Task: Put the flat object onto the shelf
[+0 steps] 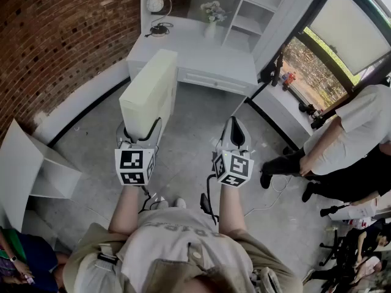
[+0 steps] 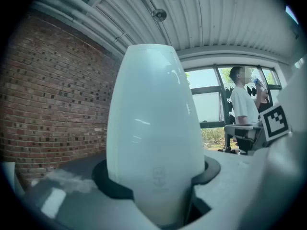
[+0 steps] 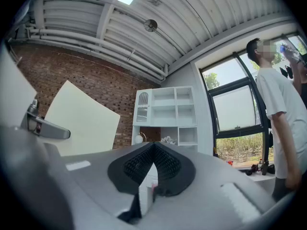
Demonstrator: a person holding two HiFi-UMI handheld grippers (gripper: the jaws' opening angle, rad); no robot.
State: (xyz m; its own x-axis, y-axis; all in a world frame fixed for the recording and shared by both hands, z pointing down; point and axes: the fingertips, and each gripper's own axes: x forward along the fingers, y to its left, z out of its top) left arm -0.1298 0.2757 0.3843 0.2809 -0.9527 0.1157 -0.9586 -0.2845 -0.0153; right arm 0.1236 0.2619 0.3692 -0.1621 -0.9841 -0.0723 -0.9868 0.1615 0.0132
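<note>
The flat object (image 1: pixel 149 90) is a thick cream-white panel, held upright on its edge over the grey floor. My left gripper (image 1: pixel 142 132) is shut on its lower end. In the left gripper view the panel (image 2: pixel 153 123) rises between the jaws and fills the middle. My right gripper (image 1: pixel 234 133) hangs beside it, shut and empty, and its dark pads (image 3: pixel 165 164) meet in its own view. The white shelf unit (image 1: pixel 241 14) stands ahead over a white desk (image 1: pixel 201 57). In the right gripper view I also see the shelf unit (image 3: pixel 165 111) and the panel (image 3: pixel 79 123) at left.
A brick wall (image 1: pixel 55 35) runs along the left. A white open box (image 1: pixel 30 170) lies on the floor at left. People stand at right (image 1: pixel 348 139) by the window (image 1: pixel 311 66). A round lamp (image 1: pixel 156 5) and a flower vase (image 1: pixel 212 14) sit on the desk.
</note>
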